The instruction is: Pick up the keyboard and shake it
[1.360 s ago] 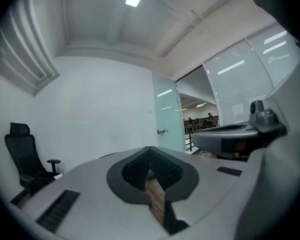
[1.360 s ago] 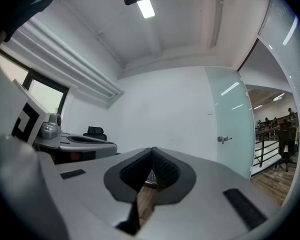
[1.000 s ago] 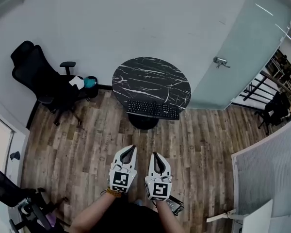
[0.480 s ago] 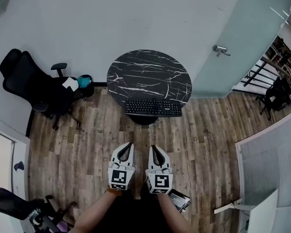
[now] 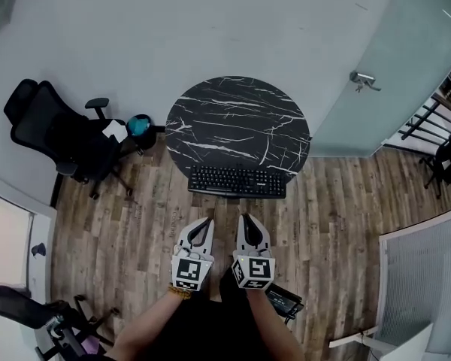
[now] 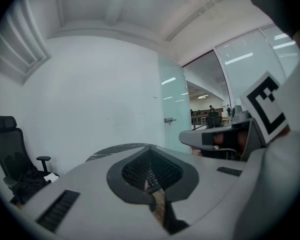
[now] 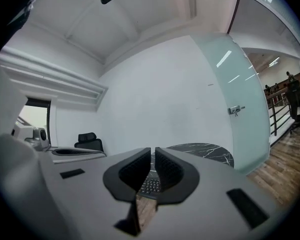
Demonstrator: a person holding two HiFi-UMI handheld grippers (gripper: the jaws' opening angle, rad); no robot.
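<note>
A black keyboard (image 5: 237, 181) lies on the near edge of a round black marble table (image 5: 237, 122), slightly overhanging it. My left gripper (image 5: 204, 223) and right gripper (image 5: 246, 220) hang side by side over the wooden floor, short of the keyboard, both shut and holding nothing. Through the right gripper's closed jaws (image 7: 153, 156) I glimpse the keyboard (image 7: 150, 185) and the table (image 7: 205, 151) beyond. The left gripper (image 6: 149, 156) also points toward the table (image 6: 115, 149), jaws shut and empty.
A black office chair (image 5: 56, 138) stands at the left by the wall, with a teal object (image 5: 139, 125) beside it. A frosted glass door (image 5: 376, 66) with a handle (image 5: 364, 81) is at the right. A dark device (image 5: 286, 301) lies on the floor near my feet.
The table and keyboard have come closer and lower in the head view as I step forward. Both grippers stay shut and side by side, a little higher in the frame.
</note>
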